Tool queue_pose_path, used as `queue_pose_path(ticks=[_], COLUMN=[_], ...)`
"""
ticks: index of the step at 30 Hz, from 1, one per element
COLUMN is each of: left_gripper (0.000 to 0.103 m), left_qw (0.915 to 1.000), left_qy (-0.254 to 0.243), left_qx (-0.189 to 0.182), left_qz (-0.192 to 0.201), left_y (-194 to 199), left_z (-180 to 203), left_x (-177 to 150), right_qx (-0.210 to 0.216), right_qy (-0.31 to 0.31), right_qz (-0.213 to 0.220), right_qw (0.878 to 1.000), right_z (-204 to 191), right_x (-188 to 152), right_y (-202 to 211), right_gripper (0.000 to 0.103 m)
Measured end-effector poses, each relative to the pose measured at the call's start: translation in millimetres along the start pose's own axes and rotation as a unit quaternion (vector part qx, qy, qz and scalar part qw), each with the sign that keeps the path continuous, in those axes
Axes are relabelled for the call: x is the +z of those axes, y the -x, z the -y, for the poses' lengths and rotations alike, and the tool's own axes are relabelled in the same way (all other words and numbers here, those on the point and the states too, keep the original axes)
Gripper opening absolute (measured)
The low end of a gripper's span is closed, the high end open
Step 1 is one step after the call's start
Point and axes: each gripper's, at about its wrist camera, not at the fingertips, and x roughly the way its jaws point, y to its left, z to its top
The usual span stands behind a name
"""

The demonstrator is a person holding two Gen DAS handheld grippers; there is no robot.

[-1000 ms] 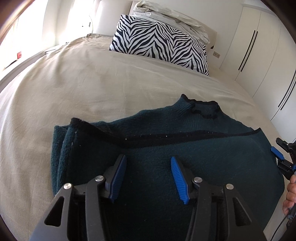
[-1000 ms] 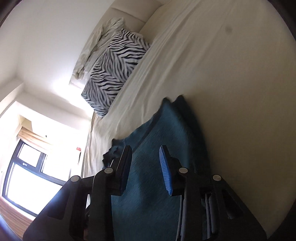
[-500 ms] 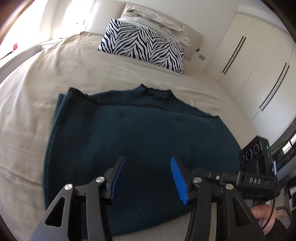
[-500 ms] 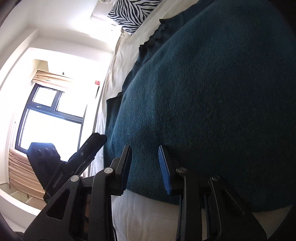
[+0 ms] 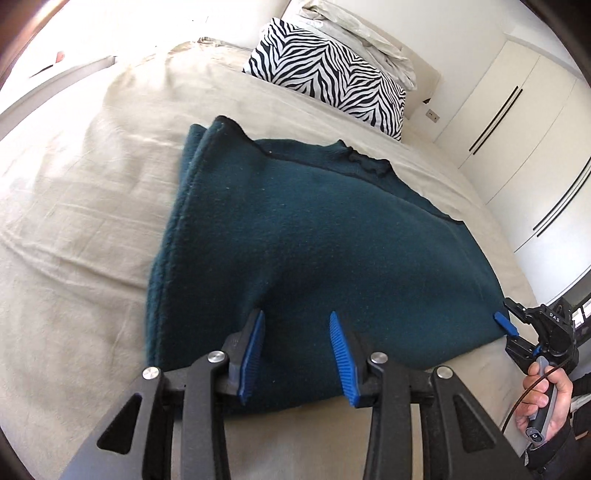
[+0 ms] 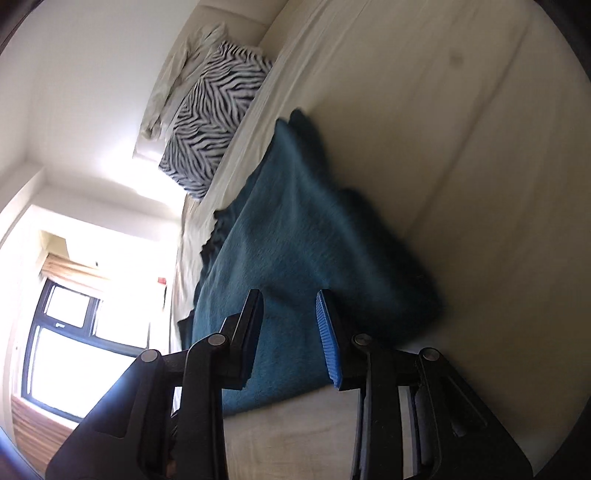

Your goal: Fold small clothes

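A dark teal knit garment (image 5: 314, 251) lies folded on the beige bed sheet (image 5: 85, 229), its black-trimmed neckline toward the pillow. My left gripper (image 5: 297, 350) is open and empty, hovering over the garment's near edge. In the right wrist view the same garment (image 6: 306, 240) lies on the sheet, seen sideways. My right gripper (image 6: 290, 332) is open and empty over the garment's near right corner. It also shows in the left wrist view (image 5: 517, 325) at the garment's right edge, held by a hand.
A zebra-print pillow (image 5: 325, 70) and a crumpled white pillow (image 5: 362, 33) lie at the head of the bed. White wardrobe doors (image 5: 517, 122) stand to the right. A window (image 6: 74, 347) is on the far side of the bed.
Both grippers have shifted around the garment's near edge. The right gripper pulled back and rolled, and now sits at the garment's right corner. The garment lies as before.
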Motion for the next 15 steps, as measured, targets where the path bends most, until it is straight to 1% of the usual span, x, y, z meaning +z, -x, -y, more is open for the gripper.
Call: queue_pose_path(ticks=[1,3,4,5,7,8,9,11,13,15], left_gripper=[0.041,0.041,0.041,0.044,0.048,0.049,0.049,0.049,0.049,0.047], left_qw=[1.0000,0.9995,0.9987,0.9975,0.9947,0.9939,0.9940,0.9933,0.9920,0.9914], left_qy=[0.001,0.009,0.014,0.018,0.029,0.035,0.042,0.061,0.078,0.091], left_qx=[-0.002,-0.030,-0.048,-0.067,-0.098,-0.104,-0.101,-0.098,-0.098,-0.092], left_qz=[0.002,0.007,0.009,0.011,0.014,0.010,0.006,-0.002,-0.010,-0.014], left_y=[5,12,15,18,19,16,11,5,2,1], left_z=[2,9,14,19,26,27,26,17,5,-7], left_x=[-1,-1,-1,-1,-3,-5,-6,-8,-12,-15], right_qx=[0.008,0.043,0.060,0.077,0.105,0.114,0.119,0.118,0.114,0.102], right_qy=[-0.007,-0.010,-0.005,0.004,0.022,0.030,0.034,0.038,0.020,-0.007], right_qz=[0.001,-0.015,-0.032,-0.051,-0.095,-0.122,-0.142,-0.168,-0.192,-0.209], right_qw=[1.000,0.999,0.998,0.996,0.990,0.986,0.982,0.978,0.975,0.973], right_z=[3,-5,-19,-34,-73,-89,-102,-116,-116,-102], right_x=[1,-7,-15,-26,-53,-68,-84,-105,-120,-130], right_y=[11,15,10,2,-27,-45,-61,-92,-122,-140], right_gripper=[0.030,0.031,0.031,0.031,0.031,0.031,0.031,0.031,0.031,0.032])
